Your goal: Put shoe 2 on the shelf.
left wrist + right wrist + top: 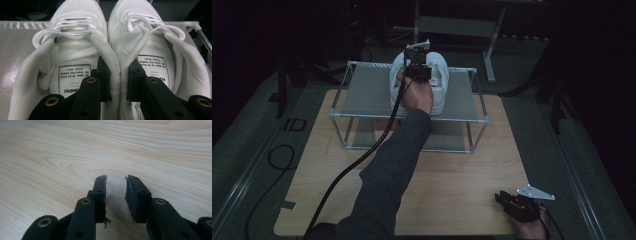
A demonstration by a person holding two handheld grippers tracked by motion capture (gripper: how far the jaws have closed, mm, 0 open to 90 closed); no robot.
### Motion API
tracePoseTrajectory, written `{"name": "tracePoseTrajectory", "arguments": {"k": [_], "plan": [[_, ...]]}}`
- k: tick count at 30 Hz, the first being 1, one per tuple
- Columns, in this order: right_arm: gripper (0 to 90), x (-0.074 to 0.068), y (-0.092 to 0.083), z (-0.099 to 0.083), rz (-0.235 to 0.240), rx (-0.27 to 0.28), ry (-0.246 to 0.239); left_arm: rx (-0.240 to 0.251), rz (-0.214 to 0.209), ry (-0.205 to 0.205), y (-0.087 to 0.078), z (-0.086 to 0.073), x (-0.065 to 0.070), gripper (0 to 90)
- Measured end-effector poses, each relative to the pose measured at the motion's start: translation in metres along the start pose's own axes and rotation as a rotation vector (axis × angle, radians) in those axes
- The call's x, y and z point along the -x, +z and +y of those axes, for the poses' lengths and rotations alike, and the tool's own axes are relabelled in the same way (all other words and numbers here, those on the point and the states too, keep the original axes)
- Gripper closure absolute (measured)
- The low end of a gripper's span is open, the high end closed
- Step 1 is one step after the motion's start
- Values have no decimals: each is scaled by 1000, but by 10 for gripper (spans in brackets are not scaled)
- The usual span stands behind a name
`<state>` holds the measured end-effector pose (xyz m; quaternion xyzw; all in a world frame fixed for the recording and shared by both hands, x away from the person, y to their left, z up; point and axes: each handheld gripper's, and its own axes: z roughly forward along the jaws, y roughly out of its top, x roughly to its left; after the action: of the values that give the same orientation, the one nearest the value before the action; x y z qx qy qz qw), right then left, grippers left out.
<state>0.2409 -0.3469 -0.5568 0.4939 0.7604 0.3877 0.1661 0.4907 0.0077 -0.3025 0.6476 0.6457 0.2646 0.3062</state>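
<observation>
My left claw [119, 75] pinches the two inner collars of the shoes [110, 42], one jaw inside each, so both move as a pair. They sit on the rack [362, 90]. My right claw [116, 195] idles, parted and empty, on the table [50, 157].

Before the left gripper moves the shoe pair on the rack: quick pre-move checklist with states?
1. Left gripper jaws astride the two inner collars of the white shoes: ok, one jaw sits inside each shoe.
2. Pads pressing the collars together: ok, both collars look squeezed between the jaws.
3. Both shoes resting on the rack's top shelf: ok.
4. Laces free of the jaws: ok; loose loops lie ahead of the jaws.
5. Right gripper out of the way: ok; it sits at the near right of the wooden table, jaws parted with nothing between.
6. Grip firm enough to lift both shoes: cannot tell.
</observation>
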Motion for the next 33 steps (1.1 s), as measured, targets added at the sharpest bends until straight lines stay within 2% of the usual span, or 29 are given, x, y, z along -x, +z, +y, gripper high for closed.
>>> {"name": "tracePoseTrajectory", "arguments": {"k": [9,13,17,18,20,22,33], "plan": [[691,0,0,0,1,-2,-1,1,9,-1,0,-1,2,745],[691,0,0,0,1,-2,-1,-5,9,12,2,-1,2,724],[690,-1,0,0,1,-2,-2,-13,-2,31,3,-1,-1,686],[690,-1,0,0,2,-2,-2,-16,-6,43,3,0,-1,645],[689,-1,0,0,2,-2,-2,-16,-8,42,3,0,-1,624],[689,-1,0,0,1,-2,-5,-20,-13,45,3,0,-2,568],[686,-1,0,0,3,-1,-5,-40,-56,49,0,2,-7,477]]}}
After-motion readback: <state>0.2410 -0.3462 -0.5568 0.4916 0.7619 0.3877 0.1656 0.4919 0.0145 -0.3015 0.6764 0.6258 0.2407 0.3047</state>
